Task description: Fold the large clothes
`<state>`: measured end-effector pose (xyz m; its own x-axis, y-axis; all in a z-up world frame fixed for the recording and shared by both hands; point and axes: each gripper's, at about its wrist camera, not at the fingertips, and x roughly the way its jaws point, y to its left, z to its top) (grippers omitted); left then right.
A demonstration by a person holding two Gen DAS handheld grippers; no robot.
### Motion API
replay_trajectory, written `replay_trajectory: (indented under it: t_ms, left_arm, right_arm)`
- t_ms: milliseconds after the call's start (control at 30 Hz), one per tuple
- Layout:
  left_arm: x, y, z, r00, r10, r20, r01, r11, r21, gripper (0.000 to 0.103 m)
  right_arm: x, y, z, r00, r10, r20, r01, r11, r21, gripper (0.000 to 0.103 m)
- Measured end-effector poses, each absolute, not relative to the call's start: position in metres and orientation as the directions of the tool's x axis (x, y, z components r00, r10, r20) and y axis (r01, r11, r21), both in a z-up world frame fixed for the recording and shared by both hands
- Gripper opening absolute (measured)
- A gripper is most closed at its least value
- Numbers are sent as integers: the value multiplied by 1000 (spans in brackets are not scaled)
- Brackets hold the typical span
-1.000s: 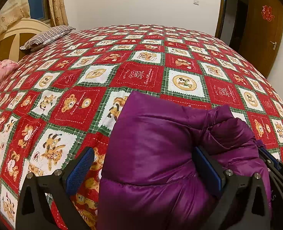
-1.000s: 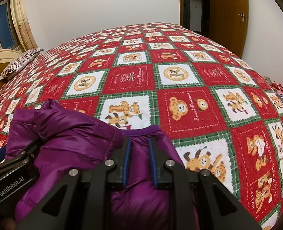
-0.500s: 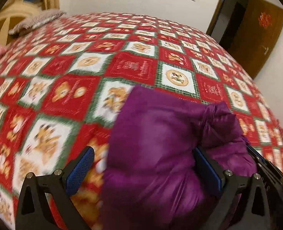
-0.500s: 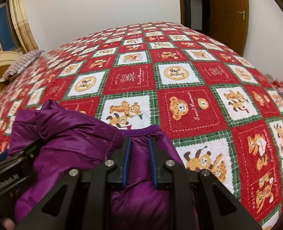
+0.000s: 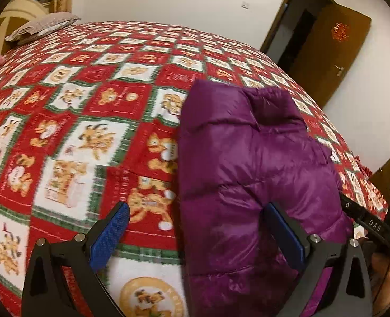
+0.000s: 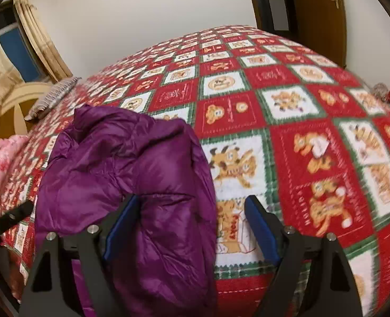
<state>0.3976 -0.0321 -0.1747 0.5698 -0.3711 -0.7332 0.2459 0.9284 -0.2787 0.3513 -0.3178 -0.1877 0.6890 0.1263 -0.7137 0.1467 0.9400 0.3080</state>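
A purple puffer jacket (image 5: pixel 250 169) lies bunched and partly folded on a bed, on top of a red, white and green patchwork bedspread (image 5: pixel 94 121) printed with cartoon animals. In the left wrist view the left tongs (image 5: pixel 196 233) stand wide open: the left blue pad is over bare bedspread, well clear of the cloth, while the right pad lies against or just over the jacket's near edge, though the blur makes it hard to say whether it actually touches. Nothing is pinched between them. At the right edge of that view a dark piece of the other tool (image 5: pixel 371 227) shows beside the jacket. In the right wrist view the jacket (image 6: pixel 131 174) fills the lower left, a rounded heap with its quilted panels creased. The right tongs (image 6: pixel 192 224) are opening; the jacket's right-hand edge lies between the two pads, with the left pad close against the fabric and the right pad over bedspread, apart from it, so the cloth is not gripped. Far up the bed a striped pillow (image 6: pixel 52 95) rests by a cream headboard (image 6: pixel 18 100), and pink bedding (image 6: pixel 2 169) lies at the left edge. Curtains (image 6: pixel 39 39) hang by a window, and a brown wooden door (image 5: pixel 324 52) stands open in the white wall beyond the bed.
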Motion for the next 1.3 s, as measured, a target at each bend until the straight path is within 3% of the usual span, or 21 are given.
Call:
replay_trajectory:
  t_ms: [267, 300, 400, 467, 500, 667, 933, 1300]
  left_arm:
    - [396, -41, -186, 551, -487, -677, 306, 873, -379, 100]
    - [394, -45, -186, 547, -507, -666, 327, 862, -388, 84]
    - [384, -64, -174, 559, -499, -662, 387, 864, -324, 62]
    - [374, -72, -162, 582, -470, -663, 415, 873, -256, 42]
    - [367, -75, -153, 597, -453, -662, 427, 878, -217, 37]
    - [341, -65, -121, 652, -419, -631, 432, 890, -144, 32]
    - [311, -7, -80, 748, -365, -554, 371, 923, -107, 30]
    - [296, 65, -80, 797, -249, -551, 247, 966, -80, 29]
  right_arm:
    - [362, -315, -199, 674, 261, -691, 56, 915, 400, 68]
    - [361, -315, -199, 670, 284, -686, 41, 908, 417, 60]
    - [363, -309, -200, 659, 347, -668, -3, 888, 459, 34]
    - [360, -306, -196, 669, 343, -659, 5, 885, 466, 27]
    - [358, -304, -194, 675, 336, -657, 7, 888, 460, 25]
    - [344, -282, -170, 705, 340, -623, -39, 895, 444, 19]
    - [331, -236, -139, 712, 412, -568, -160, 884, 440, 19]
    - [325, -165, -126, 660, 521, -540, -309, 845, 437, 18]
